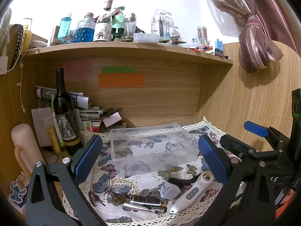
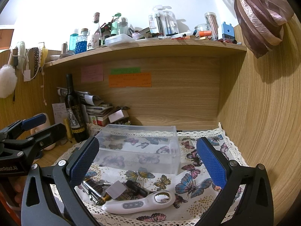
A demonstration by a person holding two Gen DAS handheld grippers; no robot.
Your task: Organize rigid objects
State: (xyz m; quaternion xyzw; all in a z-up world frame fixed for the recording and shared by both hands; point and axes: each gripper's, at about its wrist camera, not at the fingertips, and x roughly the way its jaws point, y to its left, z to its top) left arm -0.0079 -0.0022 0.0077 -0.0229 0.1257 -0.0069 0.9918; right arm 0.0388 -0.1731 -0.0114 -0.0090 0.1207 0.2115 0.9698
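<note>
A clear plastic box stands on the butterfly cloth, and I see nothing in it. Nearer lies a pile of small items: a white handheld device, keys, a dark tube, a black clip and a translucent cap. My left gripper hovers open above the pile, before the box. My right gripper is open too, just behind the pile. Neither holds anything.
A wine bottle, a pink flask and stacked papers crowd the left corner. A cluttered shelf overhangs the desk. Wood panels close the back and right; a tied curtain hangs at right.
</note>
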